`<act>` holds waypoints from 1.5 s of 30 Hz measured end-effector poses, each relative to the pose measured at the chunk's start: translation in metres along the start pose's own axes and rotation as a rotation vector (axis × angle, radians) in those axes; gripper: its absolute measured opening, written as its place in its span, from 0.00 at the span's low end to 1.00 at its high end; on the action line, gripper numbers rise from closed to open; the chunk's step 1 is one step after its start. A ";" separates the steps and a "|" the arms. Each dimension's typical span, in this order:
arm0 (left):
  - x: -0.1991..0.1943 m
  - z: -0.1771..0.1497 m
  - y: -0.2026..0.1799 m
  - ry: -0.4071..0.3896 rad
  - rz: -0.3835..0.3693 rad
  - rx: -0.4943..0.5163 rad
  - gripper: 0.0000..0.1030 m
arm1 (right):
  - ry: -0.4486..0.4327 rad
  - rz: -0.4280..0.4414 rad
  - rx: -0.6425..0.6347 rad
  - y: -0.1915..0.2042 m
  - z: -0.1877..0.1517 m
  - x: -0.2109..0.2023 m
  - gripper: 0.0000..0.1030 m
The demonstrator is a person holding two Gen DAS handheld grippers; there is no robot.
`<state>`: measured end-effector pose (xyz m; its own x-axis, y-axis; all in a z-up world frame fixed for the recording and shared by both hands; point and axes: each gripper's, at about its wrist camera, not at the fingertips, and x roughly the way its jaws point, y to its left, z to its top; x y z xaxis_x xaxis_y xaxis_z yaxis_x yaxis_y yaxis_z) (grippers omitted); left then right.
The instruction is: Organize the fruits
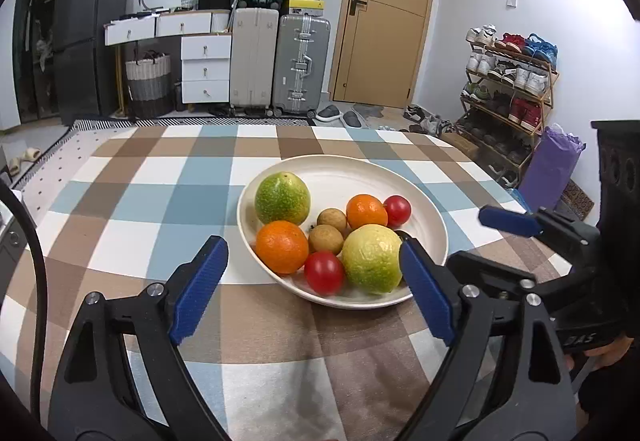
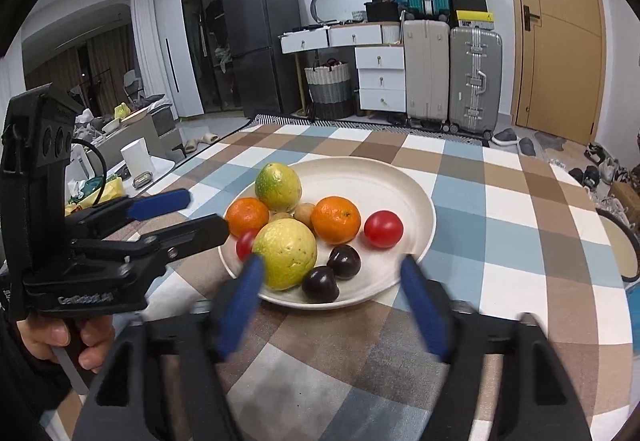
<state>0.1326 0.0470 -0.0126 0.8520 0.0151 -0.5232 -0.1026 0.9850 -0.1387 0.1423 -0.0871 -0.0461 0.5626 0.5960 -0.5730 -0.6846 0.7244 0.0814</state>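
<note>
On the checked table (image 2: 520,209), the left gripper (image 1: 312,281) and right gripper (image 2: 332,293) both stand wide open, empty, before a plate (image 2: 384,177) holding two guavas, two oranges, two tomatoes, two longans and two dark cherries.

Cream plate (image 1: 424,201) | blue, brown, white checked tablecloth (image 1: 160,201) | orange tangerines (image 1: 282,246) | red tomatoes (image 1: 324,273) | blue gripper pads (image 1: 200,285)

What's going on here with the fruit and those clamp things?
A person holds a two-finger gripper in each hand over a checked tablecloth. The left gripper and the right gripper are both open and empty, poised at the near rim of a white plate. All the fruit sits on it, including oranges and tomatoes.
</note>
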 end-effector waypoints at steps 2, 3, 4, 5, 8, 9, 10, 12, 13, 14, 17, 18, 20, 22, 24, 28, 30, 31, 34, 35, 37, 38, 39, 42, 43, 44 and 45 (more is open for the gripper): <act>-0.002 0.000 0.000 0.002 0.006 0.006 0.93 | -0.023 0.000 -0.004 0.001 0.000 -0.005 0.87; -0.004 -0.001 0.001 -0.002 0.011 0.006 1.00 | -0.033 -0.001 -0.004 0.001 -0.001 -0.006 0.90; -0.006 -0.001 0.002 -0.012 0.015 0.002 0.99 | -0.043 0.000 -0.004 0.001 -0.001 -0.008 0.96; -0.009 -0.001 0.003 -0.025 0.016 -0.004 0.99 | -0.053 0.000 -0.003 0.001 -0.001 -0.010 0.99; -0.010 -0.002 0.005 -0.022 0.030 -0.007 0.99 | -0.085 0.000 0.007 -0.001 -0.002 -0.016 1.00; -0.010 -0.002 0.007 -0.017 0.029 -0.011 0.99 | -0.092 0.000 0.012 -0.002 -0.002 -0.017 1.00; -0.010 -0.002 0.008 -0.016 0.029 -0.016 0.99 | -0.097 -0.003 0.017 -0.003 -0.002 -0.018 1.00; -0.011 -0.002 0.010 -0.018 0.030 -0.025 0.99 | -0.102 -0.006 0.028 -0.005 -0.002 -0.019 1.00; -0.011 -0.002 0.010 -0.018 0.029 -0.028 0.99 | -0.101 -0.008 0.031 -0.005 -0.002 -0.019 1.00; -0.011 -0.002 0.011 -0.018 0.030 -0.029 0.99 | -0.099 -0.008 0.034 -0.006 -0.002 -0.019 1.00; -0.012 -0.002 0.012 -0.016 0.025 -0.025 0.99 | -0.097 -0.012 0.036 -0.006 -0.001 -0.018 1.00; -0.012 -0.002 0.012 -0.015 0.025 -0.024 0.99 | -0.097 -0.010 0.036 -0.006 -0.001 -0.018 1.00; -0.011 -0.002 0.012 -0.014 0.024 -0.023 0.99 | -0.097 -0.012 0.036 -0.006 -0.001 -0.018 1.00; -0.011 -0.002 0.011 -0.014 0.022 -0.021 0.99 | -0.098 -0.012 0.036 -0.006 -0.001 -0.018 1.00; -0.011 -0.003 0.011 -0.013 0.022 -0.018 0.99 | -0.095 -0.012 0.037 -0.006 -0.001 -0.018 1.00; -0.010 -0.003 0.010 -0.013 0.020 -0.016 0.99 | -0.093 -0.013 0.041 -0.008 -0.001 -0.018 1.00; -0.011 -0.003 0.010 -0.013 0.021 -0.015 0.99 | -0.093 -0.013 0.044 -0.009 -0.001 -0.017 1.00; -0.010 -0.003 0.010 -0.013 0.020 -0.016 0.99 | -0.092 -0.013 0.044 -0.009 -0.001 -0.017 1.00; -0.010 -0.002 0.008 -0.009 0.023 -0.016 0.99 | -0.091 -0.015 0.044 -0.009 -0.001 -0.017 1.00; -0.011 -0.003 0.008 -0.008 0.023 -0.016 0.99 | -0.091 -0.014 0.044 -0.009 -0.001 -0.017 1.00; -0.011 -0.003 0.007 -0.009 0.020 -0.016 0.99 | -0.092 -0.014 0.044 -0.009 -0.001 -0.017 1.00; -0.011 -0.003 0.007 -0.009 0.021 -0.016 0.99 | -0.091 -0.015 0.045 -0.009 -0.001 -0.017 1.00; -0.012 -0.003 0.007 -0.010 0.020 -0.015 0.99 | -0.091 -0.015 0.045 -0.009 -0.001 -0.017 1.00; -0.012 -0.002 0.006 -0.011 0.018 -0.010 0.99 | -0.089 -0.016 0.045 -0.009 -0.001 -0.017 1.00; -0.012 -0.003 0.006 -0.012 0.019 -0.008 0.99 | -0.089 -0.016 0.047 -0.009 -0.001 -0.017 1.00; -0.012 -0.003 0.006 -0.013 0.018 -0.006 0.99 | -0.089 -0.017 0.048 -0.010 -0.001 -0.017 1.00; -0.012 -0.002 0.006 -0.013 0.018 -0.007 0.99 | -0.089 -0.016 0.047 -0.010 -0.001 -0.017 1.00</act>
<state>0.1202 0.0519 -0.0089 0.8566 0.0350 -0.5149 -0.1217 0.9833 -0.1356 0.1390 -0.1045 -0.0382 0.6136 0.6109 -0.5003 -0.6536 0.7485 0.1122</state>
